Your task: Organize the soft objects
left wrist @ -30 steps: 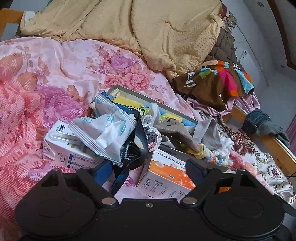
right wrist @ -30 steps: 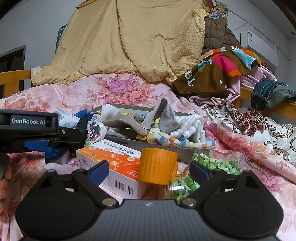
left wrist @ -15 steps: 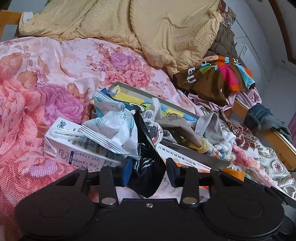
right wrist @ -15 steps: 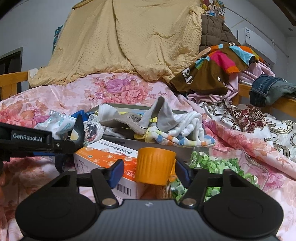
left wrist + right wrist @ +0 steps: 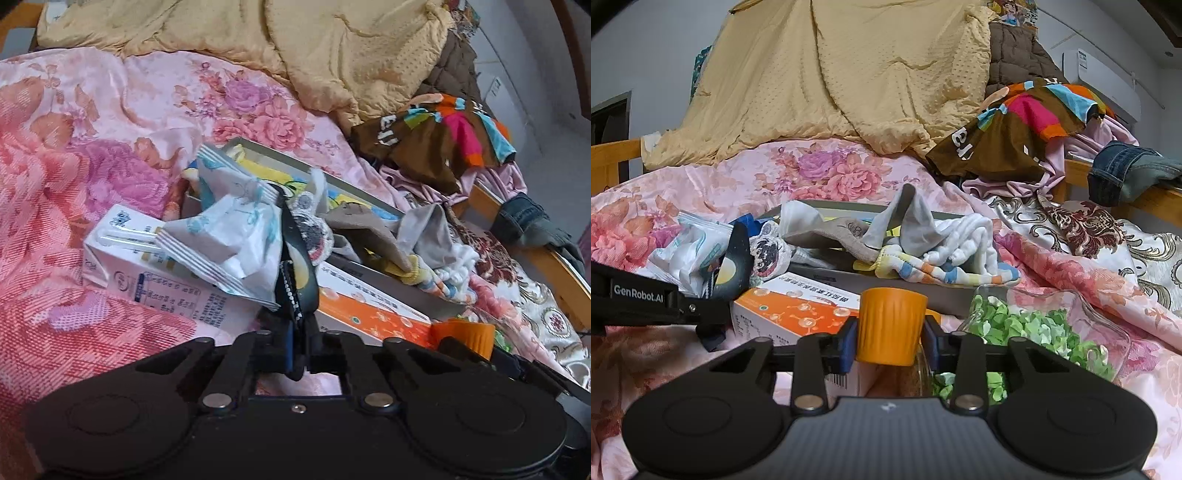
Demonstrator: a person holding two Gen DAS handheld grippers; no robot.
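Floral bedspread (image 5: 110,122); left gripper (image 5: 297,354) jaws clamp black sock (image 5: 295,273).

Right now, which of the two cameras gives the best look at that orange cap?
The right wrist view: the orange cap sits front and centre, whole, between the right gripper pads. The left wrist view shows only its top edge, low and right, behind the gripper body.

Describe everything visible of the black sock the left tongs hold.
The black sock is thin dark knit with a pale yellow patch and a dotted white stripe. It stands up limp from the left tongs, which have just closed and pinch its lower end. It leans against the white snack packet, above the orange box.
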